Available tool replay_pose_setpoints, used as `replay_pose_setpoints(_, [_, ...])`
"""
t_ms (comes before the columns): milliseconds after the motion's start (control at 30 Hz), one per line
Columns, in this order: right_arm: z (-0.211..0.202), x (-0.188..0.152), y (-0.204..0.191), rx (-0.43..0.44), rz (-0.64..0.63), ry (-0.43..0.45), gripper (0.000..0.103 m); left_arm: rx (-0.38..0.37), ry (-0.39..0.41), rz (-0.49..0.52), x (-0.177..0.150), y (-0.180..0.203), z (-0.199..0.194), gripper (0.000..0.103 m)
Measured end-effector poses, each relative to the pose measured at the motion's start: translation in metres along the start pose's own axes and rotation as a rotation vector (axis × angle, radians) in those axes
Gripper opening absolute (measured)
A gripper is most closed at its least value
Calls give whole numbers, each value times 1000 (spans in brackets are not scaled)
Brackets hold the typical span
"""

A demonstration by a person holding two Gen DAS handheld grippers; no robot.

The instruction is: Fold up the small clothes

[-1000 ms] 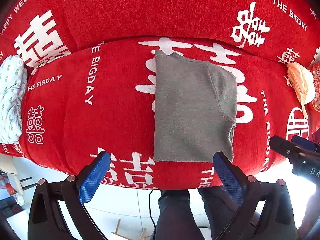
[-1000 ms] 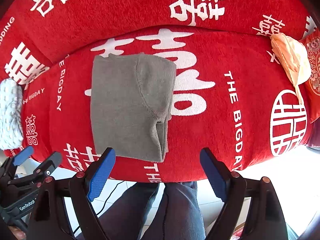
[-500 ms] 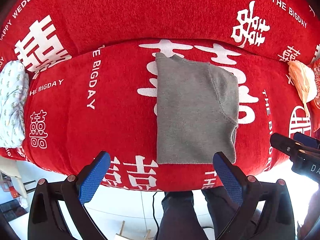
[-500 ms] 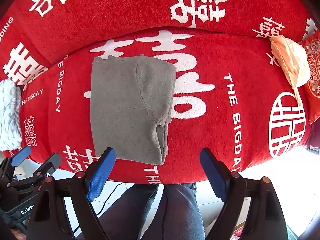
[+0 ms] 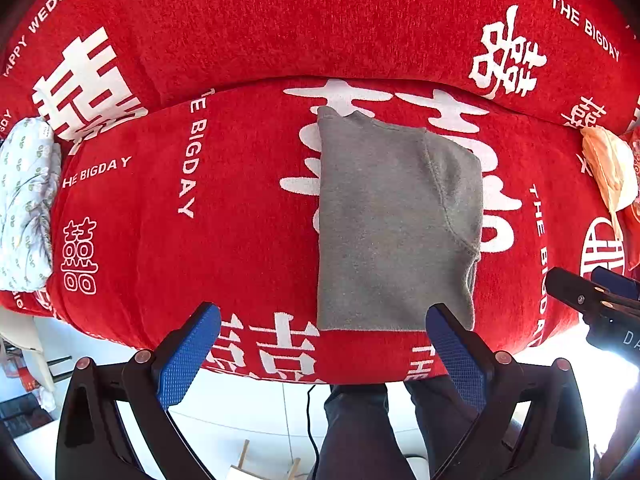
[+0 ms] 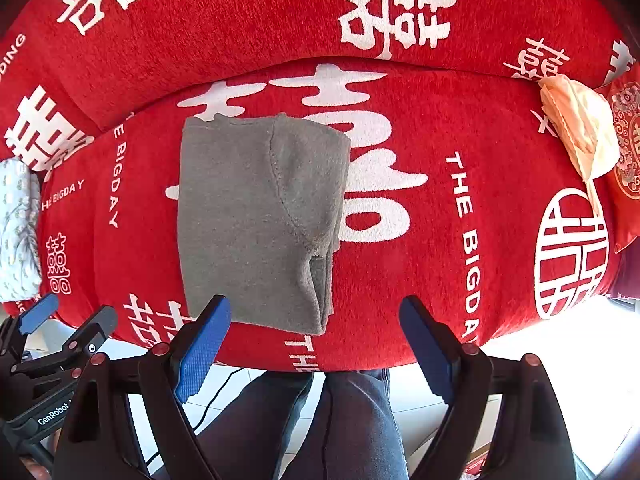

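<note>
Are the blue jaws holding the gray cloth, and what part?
Nothing is held. The left gripper and right gripper both have open jaws, hovering near the front edge of the folded gray cloth on the red blanket.

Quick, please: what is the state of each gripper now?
Left gripper: open, holding nothing.
Right gripper: open, holding nothing.

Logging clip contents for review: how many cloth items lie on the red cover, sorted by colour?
Grey: 1, the folded grey knit garment in the middle.
White with green print: 1, the bunched white patterned cloth at the left edge.
Peach: 1, the crumpled peach fabric piece at the right edge.
Total: 3, all resting on the red wedding-print sofa cover.
</note>
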State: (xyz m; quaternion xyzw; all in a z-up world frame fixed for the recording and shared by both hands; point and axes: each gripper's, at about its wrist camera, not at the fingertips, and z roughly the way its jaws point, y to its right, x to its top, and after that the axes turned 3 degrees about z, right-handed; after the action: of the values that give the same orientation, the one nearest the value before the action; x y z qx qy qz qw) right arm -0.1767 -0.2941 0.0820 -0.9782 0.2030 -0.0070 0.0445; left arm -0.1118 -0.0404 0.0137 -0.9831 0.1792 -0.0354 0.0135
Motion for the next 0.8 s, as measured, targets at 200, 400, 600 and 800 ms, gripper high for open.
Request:
replay_pose_setpoints(200, [-1,0,-1,1,0,2,89,-4,-2,-6,0,0,0,103])
replay_pose_setpoints(400, [-2,-1,-1,-2,3,6,89,12,3,-4,1,1,-1,103])
replay_pose_setpoints(600, [-2,-1,0,-2,2,6,89,20,12,5,0,3,-3,103])
replay_pose_setpoints(800, [-2,0,-1,-2,3,8,89,55,23,11,1,5,-5,103])
